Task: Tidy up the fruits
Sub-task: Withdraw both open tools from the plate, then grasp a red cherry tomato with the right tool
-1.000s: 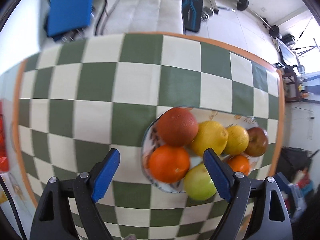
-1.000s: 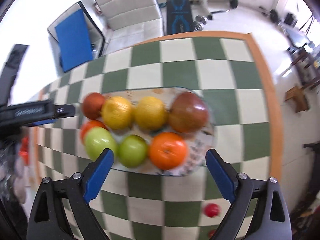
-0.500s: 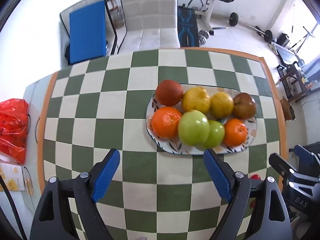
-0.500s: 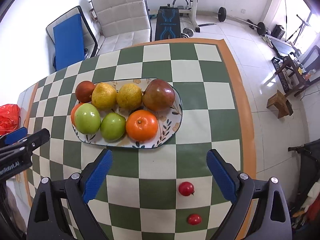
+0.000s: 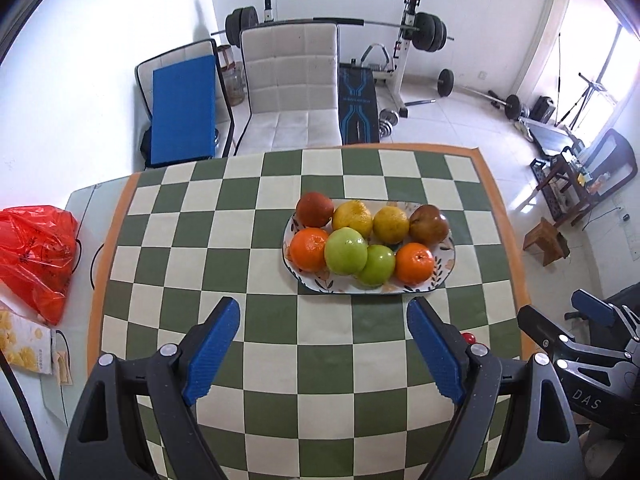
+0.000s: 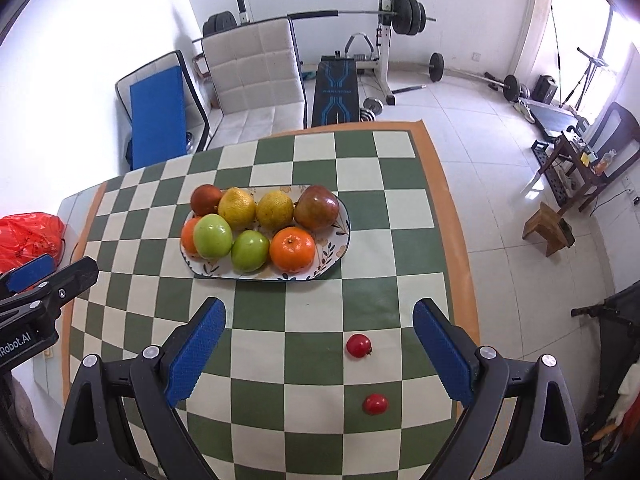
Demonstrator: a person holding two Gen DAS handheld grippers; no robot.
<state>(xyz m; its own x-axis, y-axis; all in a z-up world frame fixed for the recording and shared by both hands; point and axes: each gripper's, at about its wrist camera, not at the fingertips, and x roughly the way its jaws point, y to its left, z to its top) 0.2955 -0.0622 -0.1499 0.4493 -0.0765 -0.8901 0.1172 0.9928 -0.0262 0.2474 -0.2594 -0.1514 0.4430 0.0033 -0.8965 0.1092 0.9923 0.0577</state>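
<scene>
Nearest the viewer, the left tongs (image 5: 322, 338) and the right tongs (image 6: 318, 338) both hang above the green-and-cream checkered tabletop (image 6: 308, 308), each with its blue-padded jaws spread wide apart and holding nothing. Just beyond the right tongs, two small red tomatoes (image 6: 359, 345) lie loose on the cloth, one behind the other, well apart from the dish. Farther on, near the middle of the tabletop, sits an oval floral plate (image 5: 444, 276) filled with fruit (two rows of four): two oranges (image 5: 414, 263) flanking two green apples (image 5: 345, 251) in front, and a reddish fruit, two yellow citrus (image 5: 390, 225) and a dark red apple (image 5: 428, 224) behind. Off to the left lies a red plastic bag (image 5: 38, 254). Beyond the tabletop stand a white padded chair (image 5: 291, 92) and a weight bench with barbell (image 5: 404, 36).
</scene>
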